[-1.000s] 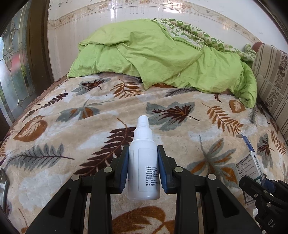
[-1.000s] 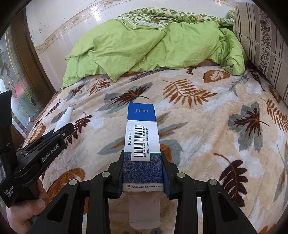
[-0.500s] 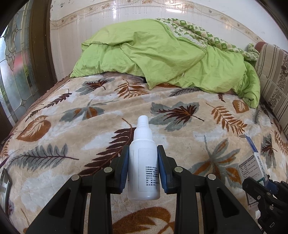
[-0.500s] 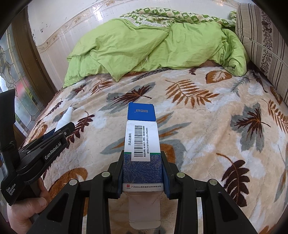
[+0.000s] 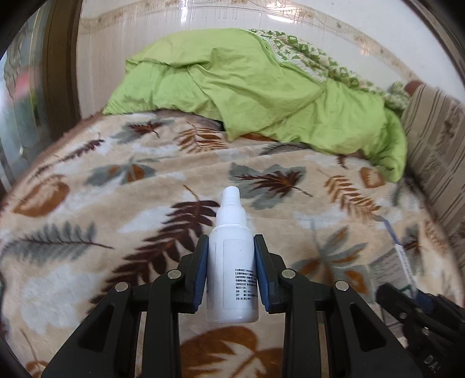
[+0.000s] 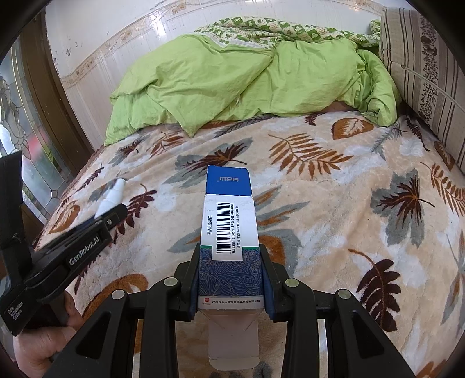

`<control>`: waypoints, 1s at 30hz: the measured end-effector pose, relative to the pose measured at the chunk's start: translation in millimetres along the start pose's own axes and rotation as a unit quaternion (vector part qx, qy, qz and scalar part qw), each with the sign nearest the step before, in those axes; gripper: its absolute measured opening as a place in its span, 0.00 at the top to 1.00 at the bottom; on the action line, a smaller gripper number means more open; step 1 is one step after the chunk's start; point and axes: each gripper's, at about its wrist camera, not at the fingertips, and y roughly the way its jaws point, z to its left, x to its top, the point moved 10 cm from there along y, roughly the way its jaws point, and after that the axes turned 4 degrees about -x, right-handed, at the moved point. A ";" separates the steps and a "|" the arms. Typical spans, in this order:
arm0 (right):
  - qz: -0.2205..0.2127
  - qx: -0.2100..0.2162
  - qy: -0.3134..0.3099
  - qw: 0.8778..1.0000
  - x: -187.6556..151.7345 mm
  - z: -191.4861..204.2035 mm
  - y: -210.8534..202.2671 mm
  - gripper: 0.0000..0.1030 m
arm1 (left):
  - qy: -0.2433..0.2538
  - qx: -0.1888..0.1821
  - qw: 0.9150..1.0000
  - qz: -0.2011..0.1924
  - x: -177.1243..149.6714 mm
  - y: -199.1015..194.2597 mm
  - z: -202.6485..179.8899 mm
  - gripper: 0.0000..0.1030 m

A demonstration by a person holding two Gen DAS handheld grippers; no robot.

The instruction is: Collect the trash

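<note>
My left gripper (image 5: 231,244) is shut on a small white plastic bottle (image 5: 231,267), nozzle pointing away, held above the leaf-patterned blanket (image 5: 116,203). My right gripper (image 6: 231,253) is shut on a blue and white medicine box (image 6: 229,229) with a barcode, its rear flap hanging open toward me. In the right wrist view the left gripper (image 6: 107,216) shows at the left with the white bottle (image 6: 112,197) sticking out and a hand (image 6: 40,346) holding it. In the left wrist view the box (image 5: 398,261) and the right gripper's body show at the lower right.
A crumpled green quilt (image 6: 247,78) lies across the far end of the bed. A striped pillow (image 6: 424,67) stands at the right. A tiled wall (image 5: 203,26) runs behind, and a wooden frame with patterned glass (image 6: 26,139) is at the left.
The left wrist view has tilted slightly, so the bed sits a little differently in it. Both grips are unchanged and the right gripper has stayed put.
</note>
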 end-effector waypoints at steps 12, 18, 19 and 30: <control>-0.041 0.005 0.038 0.998 -1.4 -7.5 -65.7 0.65 | -0.014 -0.169 0.985 0.018 -20.2 -57.8 -47.1 0.72; -0.042 0.009 0.060 0.997 -26.6 -21.6 -109.1 0.65 | 0.008 -0.192 0.981 0.016 -33.3 -85.3 -67.7 0.72; -0.044 0.008 0.063 0.997 -28.9 -26.3 -117.5 0.65 | 0.014 -0.197 0.980 0.019 -37.5 -90.0 -74.8 0.72; -0.089 -0.046 0.132 0.986 -66.7 -129.8 -236.0 0.65 | 0.104 -0.317 0.941 0.058 -98.7 -166.2 -212.7 0.72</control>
